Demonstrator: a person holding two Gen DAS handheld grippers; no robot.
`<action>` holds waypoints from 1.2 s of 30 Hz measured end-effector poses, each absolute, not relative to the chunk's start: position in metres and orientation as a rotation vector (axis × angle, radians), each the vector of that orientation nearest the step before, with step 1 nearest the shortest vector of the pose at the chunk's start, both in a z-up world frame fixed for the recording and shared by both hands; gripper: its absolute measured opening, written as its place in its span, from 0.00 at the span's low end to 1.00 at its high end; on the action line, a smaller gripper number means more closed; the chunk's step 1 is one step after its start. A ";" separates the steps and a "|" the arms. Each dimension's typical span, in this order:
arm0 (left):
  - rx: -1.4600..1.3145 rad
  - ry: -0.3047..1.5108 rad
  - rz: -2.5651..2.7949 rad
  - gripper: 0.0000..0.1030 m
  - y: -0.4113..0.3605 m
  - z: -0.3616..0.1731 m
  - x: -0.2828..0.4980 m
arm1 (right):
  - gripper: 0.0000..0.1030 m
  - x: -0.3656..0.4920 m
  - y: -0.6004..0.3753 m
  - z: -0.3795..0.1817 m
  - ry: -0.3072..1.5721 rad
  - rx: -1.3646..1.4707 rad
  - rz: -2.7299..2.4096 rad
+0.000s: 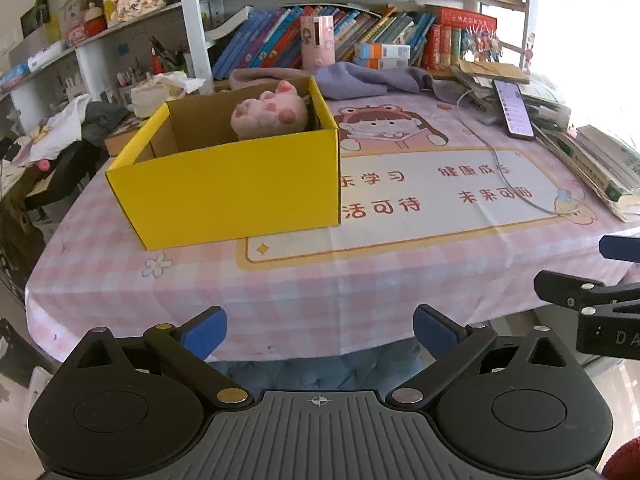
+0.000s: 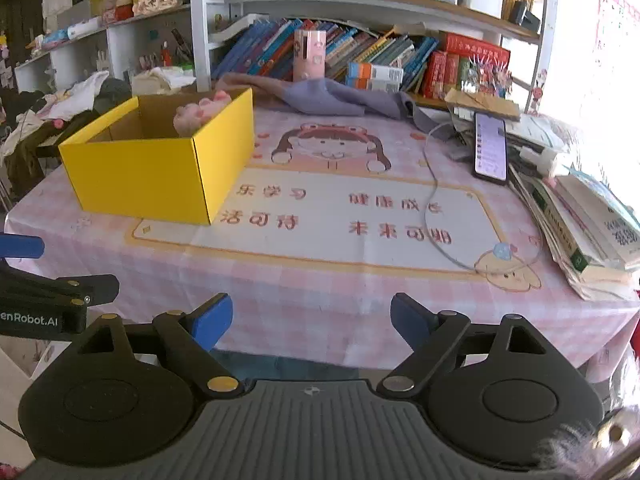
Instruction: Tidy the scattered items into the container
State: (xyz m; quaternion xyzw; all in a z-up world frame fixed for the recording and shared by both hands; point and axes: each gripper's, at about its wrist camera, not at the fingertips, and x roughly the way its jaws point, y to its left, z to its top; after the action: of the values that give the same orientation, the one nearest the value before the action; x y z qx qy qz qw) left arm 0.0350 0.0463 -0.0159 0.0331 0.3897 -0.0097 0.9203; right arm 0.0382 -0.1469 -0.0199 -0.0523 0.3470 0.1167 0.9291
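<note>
A yellow cardboard box [image 1: 224, 196] stands on the pink checked tablecloth [image 1: 280, 292], left of centre; it also shows in the right wrist view [image 2: 140, 176]. A pink plush toy [image 1: 270, 114] lies inside it at the back right, also seen in the right wrist view [image 2: 198, 114]. My left gripper [image 1: 320, 332] is open and empty, held off the table's front edge. My right gripper [image 2: 312, 320] is open and empty, also off the front edge; its fingers show at the right of the left wrist view [image 1: 592, 280].
A phone [image 2: 490, 146] with a white cable [image 2: 432, 200] leans at the right, beside stacked books [image 2: 592, 232]. A purple cloth [image 2: 328, 96] and a pink cylinder [image 2: 310, 54] lie at the back before a bookshelf [image 2: 360, 52]. Clothes [image 1: 60, 132] are piled left of the table.
</note>
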 end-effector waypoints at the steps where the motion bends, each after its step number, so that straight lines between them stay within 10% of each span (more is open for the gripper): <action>1: 0.067 0.801 -0.016 0.99 0.046 -0.016 0.034 | 0.85 0.037 -0.148 -0.021 0.715 -0.106 0.243; 36: -0.010 0.852 -0.002 1.00 0.052 -0.018 0.020 | 0.98 0.026 -0.139 -0.021 0.728 -0.138 0.282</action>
State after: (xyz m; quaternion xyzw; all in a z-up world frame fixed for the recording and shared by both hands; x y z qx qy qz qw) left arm 0.0202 0.0523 -0.0178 -0.0047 0.4131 -0.0012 0.9107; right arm 0.0264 -0.1395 -0.0214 -0.0673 0.3545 0.1372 0.9225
